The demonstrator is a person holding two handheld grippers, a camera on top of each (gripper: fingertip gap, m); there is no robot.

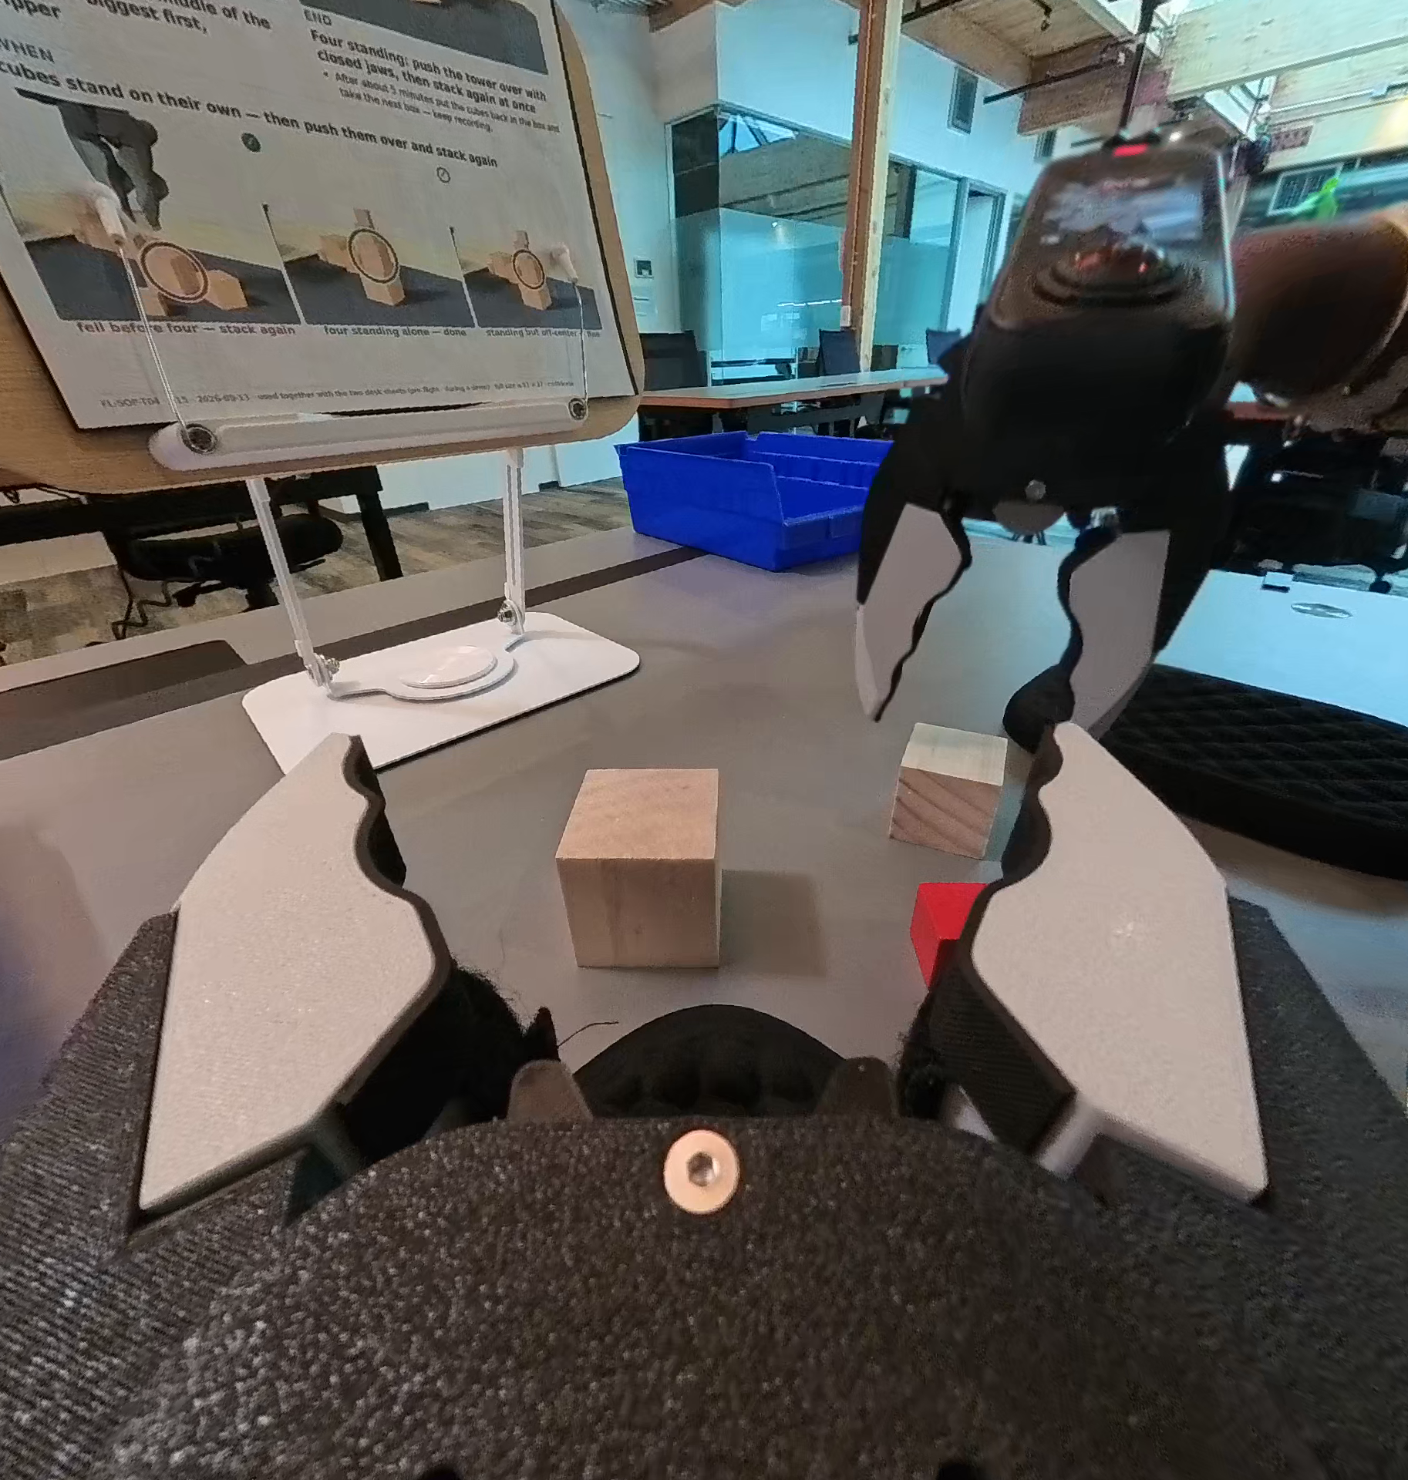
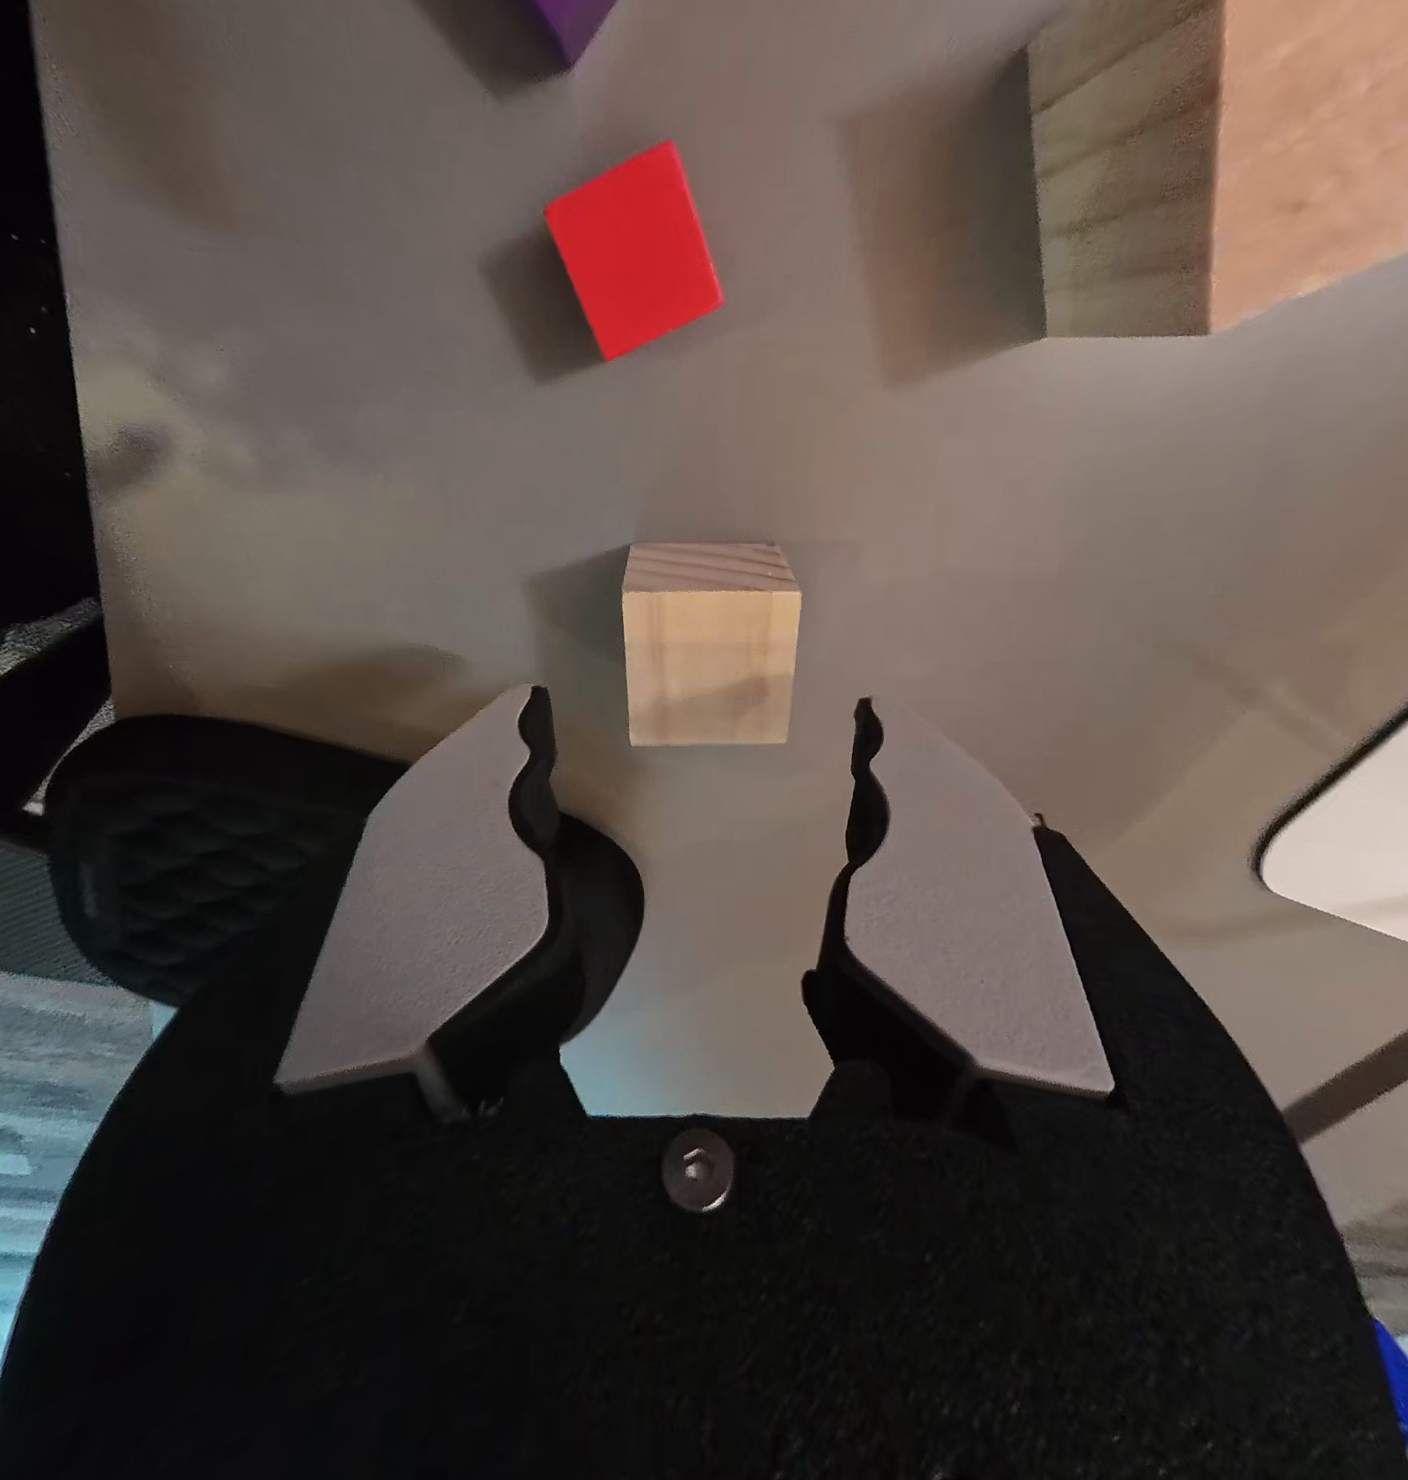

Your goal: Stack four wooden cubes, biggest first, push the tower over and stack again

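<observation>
Probably an office: glass partitions, long desks, swivel chairs.

Bright daylight left, dim blurred right, fisheye edges

Grey tabletop, matte. Beyond its far edge: wood-plank floor, black office chairs, long desk. Behind the desk, glass partitions and a wooden post. Timber ceiling beams above; daylight bright.
</observation>
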